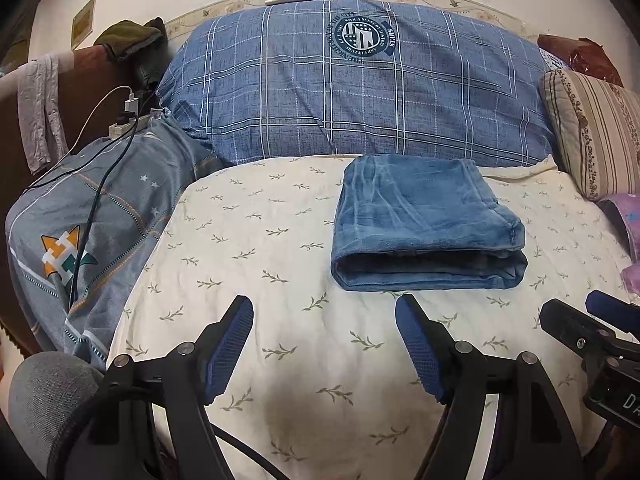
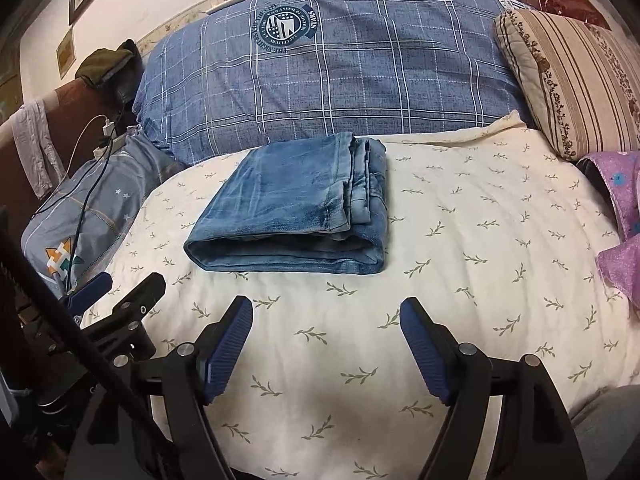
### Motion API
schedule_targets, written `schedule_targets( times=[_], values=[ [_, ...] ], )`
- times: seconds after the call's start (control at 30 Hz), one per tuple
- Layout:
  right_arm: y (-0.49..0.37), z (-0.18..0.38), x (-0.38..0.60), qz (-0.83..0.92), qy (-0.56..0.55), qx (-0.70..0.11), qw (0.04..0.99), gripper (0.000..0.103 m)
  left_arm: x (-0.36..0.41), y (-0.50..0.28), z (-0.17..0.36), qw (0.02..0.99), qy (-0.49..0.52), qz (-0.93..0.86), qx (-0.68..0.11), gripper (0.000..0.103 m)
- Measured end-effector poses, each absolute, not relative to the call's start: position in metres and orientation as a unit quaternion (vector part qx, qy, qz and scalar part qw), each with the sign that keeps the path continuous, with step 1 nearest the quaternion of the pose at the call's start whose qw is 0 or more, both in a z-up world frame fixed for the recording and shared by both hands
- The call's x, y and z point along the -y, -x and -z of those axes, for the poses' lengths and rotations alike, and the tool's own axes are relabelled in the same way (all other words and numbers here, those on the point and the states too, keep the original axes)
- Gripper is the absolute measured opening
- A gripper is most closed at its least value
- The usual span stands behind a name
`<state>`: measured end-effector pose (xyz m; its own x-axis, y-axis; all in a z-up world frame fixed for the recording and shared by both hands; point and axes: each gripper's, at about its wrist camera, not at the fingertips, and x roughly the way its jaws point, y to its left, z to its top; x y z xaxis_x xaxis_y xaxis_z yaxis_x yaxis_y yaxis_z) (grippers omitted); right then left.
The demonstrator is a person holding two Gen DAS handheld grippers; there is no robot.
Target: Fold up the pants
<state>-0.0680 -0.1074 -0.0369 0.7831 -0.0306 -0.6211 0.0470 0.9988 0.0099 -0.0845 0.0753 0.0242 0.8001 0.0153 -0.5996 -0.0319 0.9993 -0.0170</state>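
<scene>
A pair of blue jeans (image 1: 424,224) (image 2: 288,216) lies folded into a compact rectangle on the cream leaf-print quilt (image 1: 248,248) (image 2: 460,220), its rounded fold edge facing me. My left gripper (image 1: 324,300) hovers open just short of the jeans' near edge, with nothing between its blue pads. My right gripper (image 2: 326,301) is also open and empty, a little before the jeans and to their right. Each gripper shows in the other's view: the right gripper (image 1: 576,304) at the right edge, the left gripper (image 2: 130,280) at the lower left.
A large blue plaid pillow (image 1: 360,92) lies behind the jeans, with a striped pillow (image 1: 596,132) at the right and purple cloth (image 2: 620,220) near the right edge. At the left, a power strip (image 1: 124,124) with cables rests on a grey-blue patterned sheet (image 1: 100,208).
</scene>
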Motion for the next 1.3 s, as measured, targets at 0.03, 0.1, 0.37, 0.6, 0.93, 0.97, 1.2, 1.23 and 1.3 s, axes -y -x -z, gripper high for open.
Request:
schedule_targets(
  times=[0.03,0.1,0.37,0.6,0.93,0.97,1.2,1.23,1.3],
  values=[
    [0.0679,0.0371,0.1074,0.021,-0.012,-0.329,0.944,0.077,-0.0758,0.0841,-0.0244,0.949,0.014,-0.012,-0.316,0.074],
    [0.0677,0.0370,0.1081,0.021,-0.011,-0.329,0.944,0.077,-0.0741,0.0858,-0.0244,0.949,0.014,-0.014,-0.315,0.074],
    [0.0675,0.0373,0.1081,0.021,-0.010,-0.330,0.944,0.077,-0.0721,0.0866,-0.0248,0.948,0.017,-0.014,-0.317,0.074],
    [0.0669,0.0376,0.1087,0.021,-0.010,-0.331,0.943,0.077,-0.0715,0.0865,-0.0250,0.948,0.017,-0.014,-0.318,0.074],
    [0.0670,0.0367,0.1081,0.023,-0.009,-0.329,0.944,0.077,-0.0708,0.0880,-0.0263,0.948,0.021,-0.014,-0.318,0.074],
    [0.0671,0.0368,0.1079,0.024,-0.008,-0.329,0.944,0.077,-0.0706,0.0881,-0.0264,0.948,0.021,-0.014,-0.318,0.074],
    [0.0674,0.0368,0.1083,0.025,-0.008,-0.328,0.944,0.077,-0.0688,0.0887,-0.0265,0.947,0.020,-0.014,-0.319,0.074],
    [0.0669,0.0370,0.1085,0.024,-0.007,-0.329,0.944,0.077,-0.0681,0.0888,-0.0264,0.947,0.020,-0.013,-0.320,0.074],
    [0.0674,0.0371,0.1082,0.025,-0.008,-0.329,0.944,0.077,-0.0675,0.0889,-0.0264,0.947,0.019,-0.013,-0.319,0.074]
  ],
)
